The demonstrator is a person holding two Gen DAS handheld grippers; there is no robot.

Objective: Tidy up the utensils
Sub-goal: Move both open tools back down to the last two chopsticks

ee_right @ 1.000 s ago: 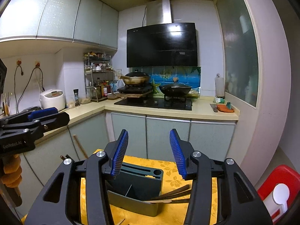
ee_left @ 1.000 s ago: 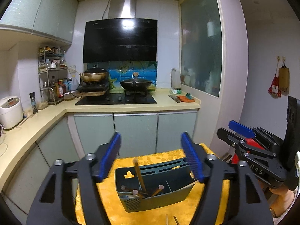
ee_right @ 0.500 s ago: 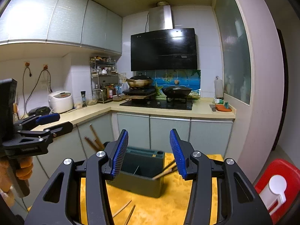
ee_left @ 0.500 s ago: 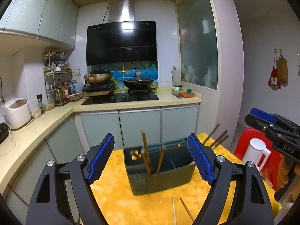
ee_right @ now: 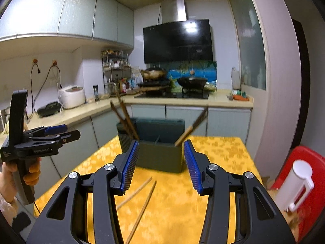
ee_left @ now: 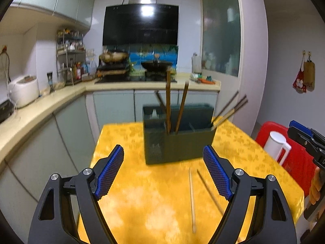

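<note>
A dark green utensil holder [ee_left: 178, 140] stands upright on the yellow-clothed table [ee_left: 142, 193]; it also shows in the right wrist view [ee_right: 160, 152]. Several chopsticks [ee_left: 168, 101] stick out of it, some leaning right [ee_left: 231, 109]. Two loose chopsticks [ee_left: 192, 199] lie on the cloth in front of it, also seen in the right wrist view [ee_right: 142, 201]. My left gripper [ee_left: 163, 172] is open and empty, held back from the holder. My right gripper [ee_right: 161, 166] is open and empty, also back from it.
A red stool [ee_left: 284, 142] with a white jug [ee_left: 276, 146] stands right of the table. Kitchen counter [ee_left: 40, 105] with rice cooker [ee_left: 23, 93] runs along the left; stove with pans [ee_left: 142, 69] is behind.
Both grippers have pulled back and up from the holder. The holder now stands upright on the table and looks farther away. Two loose chopsticks have come into full view.
</note>
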